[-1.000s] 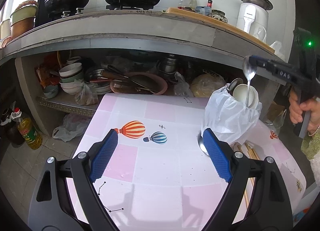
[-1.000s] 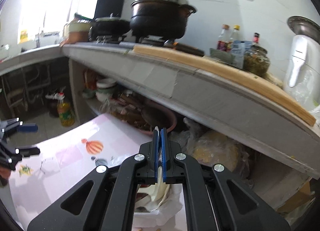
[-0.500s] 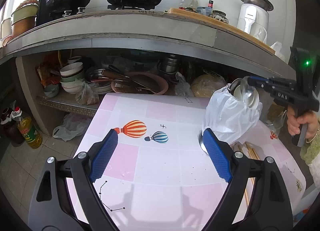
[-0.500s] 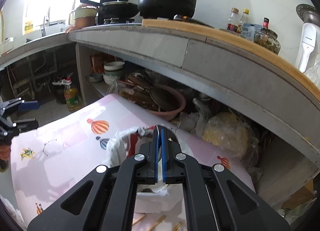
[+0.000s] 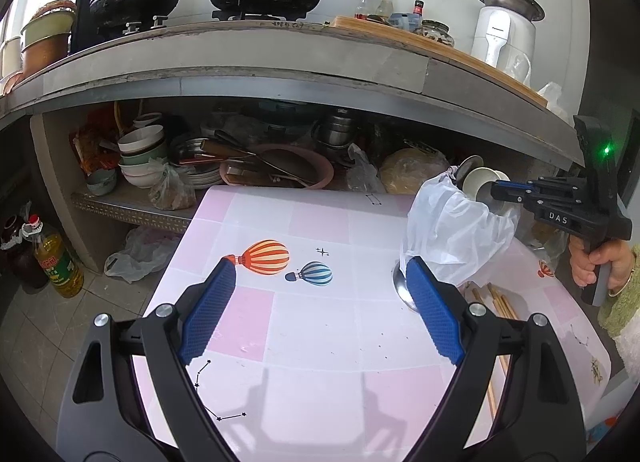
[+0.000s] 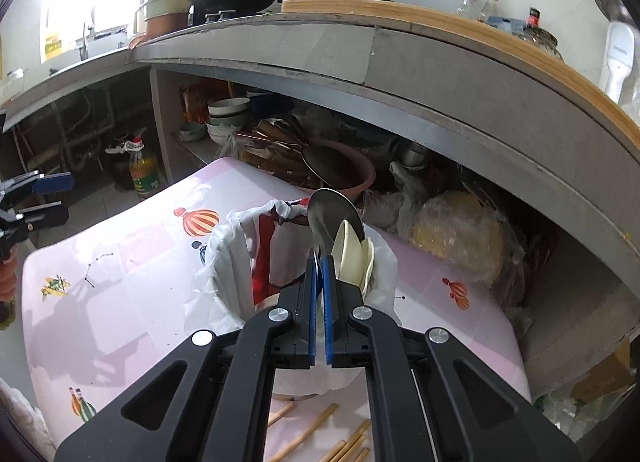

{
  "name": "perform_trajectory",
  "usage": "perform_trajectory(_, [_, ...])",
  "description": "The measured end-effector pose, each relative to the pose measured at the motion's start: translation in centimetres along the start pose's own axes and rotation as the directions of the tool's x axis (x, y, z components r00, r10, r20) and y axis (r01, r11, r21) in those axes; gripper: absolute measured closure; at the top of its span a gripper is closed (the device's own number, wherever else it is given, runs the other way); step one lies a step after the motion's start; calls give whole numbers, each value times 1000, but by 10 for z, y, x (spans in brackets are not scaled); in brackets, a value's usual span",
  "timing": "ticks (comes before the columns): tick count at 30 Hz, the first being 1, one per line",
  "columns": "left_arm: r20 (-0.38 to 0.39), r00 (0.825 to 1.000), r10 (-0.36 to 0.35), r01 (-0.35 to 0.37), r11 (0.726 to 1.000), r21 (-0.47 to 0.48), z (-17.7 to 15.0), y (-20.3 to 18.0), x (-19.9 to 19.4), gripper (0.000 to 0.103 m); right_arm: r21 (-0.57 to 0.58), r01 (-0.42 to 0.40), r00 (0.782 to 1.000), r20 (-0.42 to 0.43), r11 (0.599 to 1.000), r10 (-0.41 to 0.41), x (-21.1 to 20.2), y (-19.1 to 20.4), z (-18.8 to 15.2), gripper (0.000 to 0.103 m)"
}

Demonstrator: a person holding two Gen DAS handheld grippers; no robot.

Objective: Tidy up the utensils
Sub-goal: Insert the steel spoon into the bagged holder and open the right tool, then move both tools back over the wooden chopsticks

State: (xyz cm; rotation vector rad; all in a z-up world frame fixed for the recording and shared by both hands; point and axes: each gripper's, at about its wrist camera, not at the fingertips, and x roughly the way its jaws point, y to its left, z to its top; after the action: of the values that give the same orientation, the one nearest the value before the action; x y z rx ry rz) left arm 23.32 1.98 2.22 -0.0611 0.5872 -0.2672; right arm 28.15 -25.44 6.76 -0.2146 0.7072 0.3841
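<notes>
Near the far right corner of the tabletop (image 5: 320, 326), a container wrapped in a crinkled white plastic bag (image 5: 452, 230) stands upright, holding pale, smooth ceramic spoons (image 6: 356, 258) whose rounded bowls stick up out of its mouth. The right tongs (image 6: 320, 262) are pressed together on the handle of a metal spoon (image 6: 332, 218); its long axis runs roughly upright, handle down into the bag, the shiny oval bowl pointing up and leaning slightly toward the shelf behind. From the left wrist view those tongs (image 5: 498, 188) reach in from the right over the bag's mouth, held by a person's hand (image 5: 600, 262).

The left tongs (image 5: 320, 294) stand wide apart with nothing between their blue ribbed pads, above the glossy pink-and-white checked cloth printed with striped balloons. Just beside the bag's base lies another metal spoon (image 5: 400, 286), only its rounded bowl visible. Several wooden chopsticks (image 6: 344, 442) lie loose along the near right edge, slim and straight, their long axes running from the near edge toward the bag.
</notes>
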Motion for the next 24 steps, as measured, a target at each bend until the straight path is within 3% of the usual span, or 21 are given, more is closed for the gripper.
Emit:
perform_trajectory(10, [-2, 1000, -13, 13, 1000, 6, -4, -8, -4, 20, 85, -26, 1000, 17, 996, 25, -15, -12, -7, 97])
perform_trajectory(14, [-2, 1000, -21, 21, 1000, 8, -4, -10, -6, 20, 144, -40, 996, 84, 989, 28, -41, -19, -11, 87])
perform_trajectory(17, [-3, 1000, -28, 28, 1000, 12, -5, -13, -6, 20, 189, -48, 991, 129, 981, 24, -64, -25, -16, 86])
perform_trajectory(24, [-14, 998, -55, 55, 998, 28, -10, -24, -7, 20, 290, -26, 987, 160, 957, -22, -110, -31, -53, 72])
